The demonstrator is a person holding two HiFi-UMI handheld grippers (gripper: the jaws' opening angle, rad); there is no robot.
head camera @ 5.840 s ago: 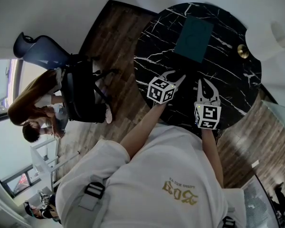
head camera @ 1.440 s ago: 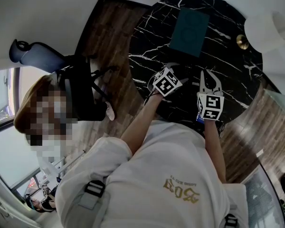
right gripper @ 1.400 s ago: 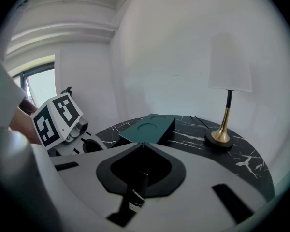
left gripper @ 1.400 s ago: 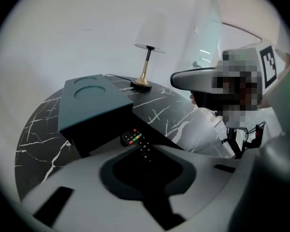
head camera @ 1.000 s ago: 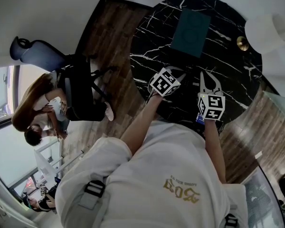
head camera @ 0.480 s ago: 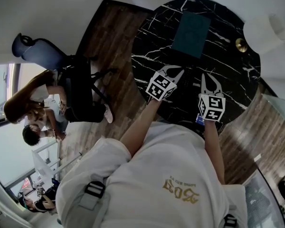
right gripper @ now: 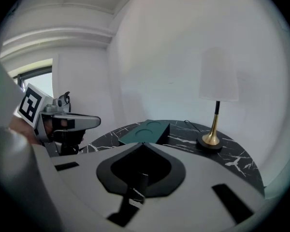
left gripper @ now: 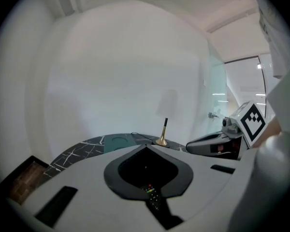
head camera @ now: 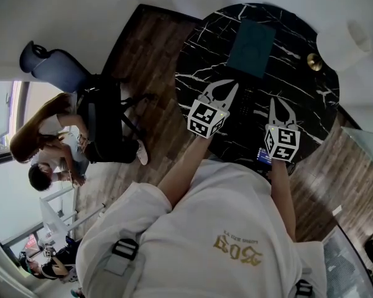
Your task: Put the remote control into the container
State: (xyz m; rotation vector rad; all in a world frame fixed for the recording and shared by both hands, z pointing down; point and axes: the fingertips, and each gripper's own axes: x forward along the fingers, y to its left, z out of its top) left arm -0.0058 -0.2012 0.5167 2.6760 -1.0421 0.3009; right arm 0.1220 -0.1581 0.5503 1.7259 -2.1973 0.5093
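Observation:
A dark green flat container (head camera: 252,40) lies at the far side of the round black marble table (head camera: 199,73); it also shows in the left gripper view (left gripper: 117,142) and the right gripper view (right gripper: 147,131). The remote control (left gripper: 152,197) lies on the table under my left gripper (left gripper: 146,146), with its coloured buttons showing through the gap behind the shut jaws. From above, my left gripper (head camera: 229,87) and right gripper (head camera: 280,102) hover side by side over the table's near half. Both point towards the container and hold nothing. The jaw tips of my right gripper (right gripper: 143,143) meet.
A lamp with a white shade (head camera: 345,39) and a brass base (head camera: 313,61) stands at the table's far right. A small blue-lit device (head camera: 263,156) lies at the near table edge. On the wooden floor to the left are a chair with a black bag (head camera: 109,126) and seated people (head camera: 43,148).
My left gripper has straightened and drawn slightly back towards the table's near edge. My right gripper has shifted a little to the right. Both have stayed shut.

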